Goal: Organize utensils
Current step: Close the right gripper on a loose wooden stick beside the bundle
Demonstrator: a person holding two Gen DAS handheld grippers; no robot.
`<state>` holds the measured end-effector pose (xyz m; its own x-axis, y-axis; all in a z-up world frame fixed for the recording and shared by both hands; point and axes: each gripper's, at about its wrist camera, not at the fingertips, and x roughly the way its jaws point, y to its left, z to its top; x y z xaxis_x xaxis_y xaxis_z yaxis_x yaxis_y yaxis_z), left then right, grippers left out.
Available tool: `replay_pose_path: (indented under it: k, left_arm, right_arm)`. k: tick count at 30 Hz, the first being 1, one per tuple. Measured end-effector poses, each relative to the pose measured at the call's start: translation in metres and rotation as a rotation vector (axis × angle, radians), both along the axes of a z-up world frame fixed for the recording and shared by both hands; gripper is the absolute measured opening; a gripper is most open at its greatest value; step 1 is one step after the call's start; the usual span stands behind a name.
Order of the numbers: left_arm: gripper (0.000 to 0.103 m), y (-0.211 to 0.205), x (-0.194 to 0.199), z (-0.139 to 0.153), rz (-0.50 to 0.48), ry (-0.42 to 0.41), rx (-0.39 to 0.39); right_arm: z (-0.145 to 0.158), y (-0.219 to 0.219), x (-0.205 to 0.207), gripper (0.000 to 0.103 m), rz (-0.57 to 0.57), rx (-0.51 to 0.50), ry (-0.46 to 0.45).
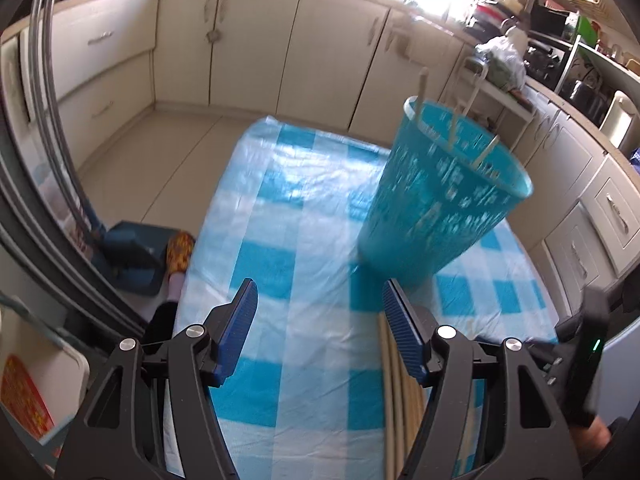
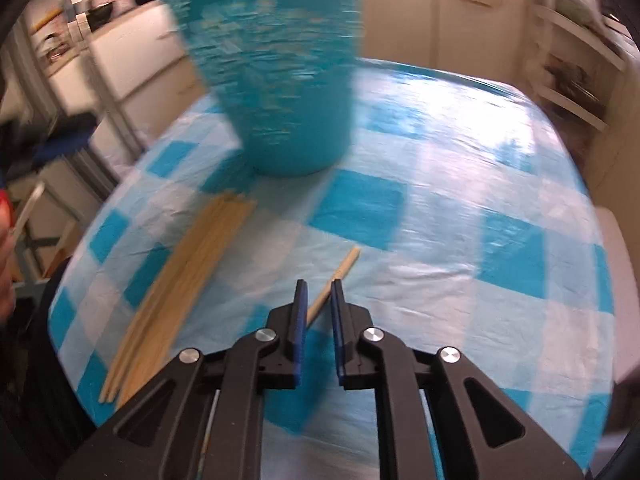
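Your right gripper (image 2: 319, 294) pinches 1 chopstick (image 2: 347, 265) beside the blue basket (image 2: 280, 92), while your left gripper (image 1: 318, 304) hangs wide apart

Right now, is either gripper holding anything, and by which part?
The right gripper has a single chopstick between its nearly closed fingers, near one end; whether it is clamped is unclear. The left gripper is open and empty.

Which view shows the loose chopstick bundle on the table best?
The right wrist view: the chopstick bundle lies nearly full length on the tablecloth, left of the cup, though blurred. The left wrist view shows only a short stretch, mostly hidden behind the left hand-held gripper.
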<state>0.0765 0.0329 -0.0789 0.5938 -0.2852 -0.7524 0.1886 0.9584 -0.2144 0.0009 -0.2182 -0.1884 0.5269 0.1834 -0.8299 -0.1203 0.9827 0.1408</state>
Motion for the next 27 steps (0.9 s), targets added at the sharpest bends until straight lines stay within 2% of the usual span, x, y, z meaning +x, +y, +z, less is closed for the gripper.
replay_pose_path:
  k: [3, 6, 8, 9, 12, 17, 20, 25, 27]
  left_arm:
    - [0.063, -0.002, 0.003, -0.011, 0.009, 0.023, 0.002]
    - [0.064, -0.005, 0.005, -0.028, 0.015, 0.050, 0.023]
    - [0.064, -0.007, 0.006, -0.034, 0.010, 0.064, 0.030]
    - [0.064, -0.008, 0.006, -0.038, 0.007, 0.071, 0.034]
    - [0.064, -0.010, 0.004, -0.041, 0.007, 0.076, 0.043]
    - [0.064, -0.009, 0.007, -0.047, 0.011, 0.092, 0.039]
    - [0.064, -0.011, 0.008, -0.049, 0.006, 0.089, 0.045]
    - [0.071, -0.014, 0.006, -0.055, -0.004, 0.081, 0.042]
    - [0.072, -0.018, 0.004, -0.060, -0.009, 0.074, 0.051]
  right_arm:
    - [0.001, -0.004, 0.000, 0.021, -0.057, 0.028, 0.027]
    - [0.001, 0.014, -0.001, 0.021, -0.045, -0.007, 0.021]
    - [0.000, 0.036, -0.001, 0.012, 0.051, -0.083, 0.004]
    - [0.000, 0.042, -0.001, 0.010, 0.092, -0.112, -0.001]
    - [0.004, 0.049, 0.004, 0.006, 0.149, -0.119, 0.006]
    - [0.002, 0.036, 0.009, 0.007, 0.087, -0.096, 0.058]
    - [0.000, 0.039, 0.003, 0.008, 0.081, -0.109, 0.032]
    - [-0.003, 0.044, 0.003, 0.006, 0.087, -0.155, 0.007]
    - [-0.003, 0.042, -0.002, 0.006, 0.084, -0.144, 0.007]
